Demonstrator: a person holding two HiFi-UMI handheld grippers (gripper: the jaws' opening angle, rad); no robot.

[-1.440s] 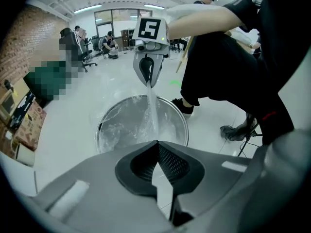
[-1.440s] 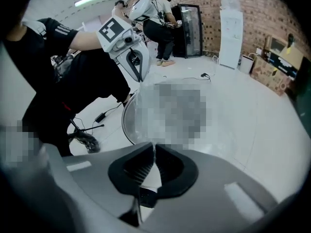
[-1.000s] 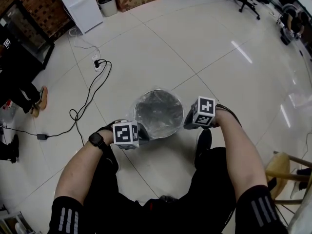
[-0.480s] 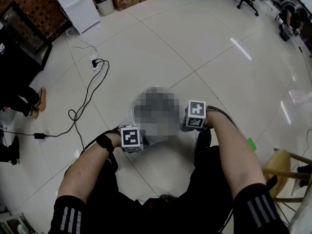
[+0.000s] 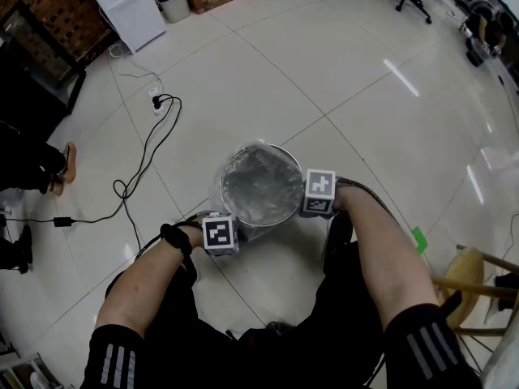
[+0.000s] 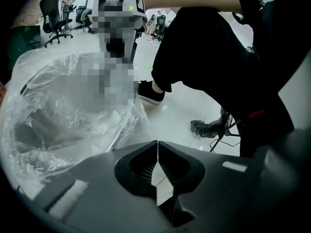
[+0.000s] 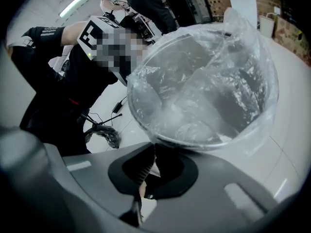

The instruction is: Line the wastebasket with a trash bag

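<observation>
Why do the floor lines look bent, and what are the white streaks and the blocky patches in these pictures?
Head view: the wide lens bends the tile joints; the streaks on the floor are reflected light. Left gripper view: dark corners, a mosaic patch added afterwards, the trash bag glinting. Right gripper view: same corners and patch; sheen on the bag over the wastebasket.

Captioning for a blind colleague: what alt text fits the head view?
From above, a person holds the left gripper and right gripper at opposite sides of a round wastebasket lined with a clear trash bag, on a white tiled floor. A black cable trails at left.
</observation>
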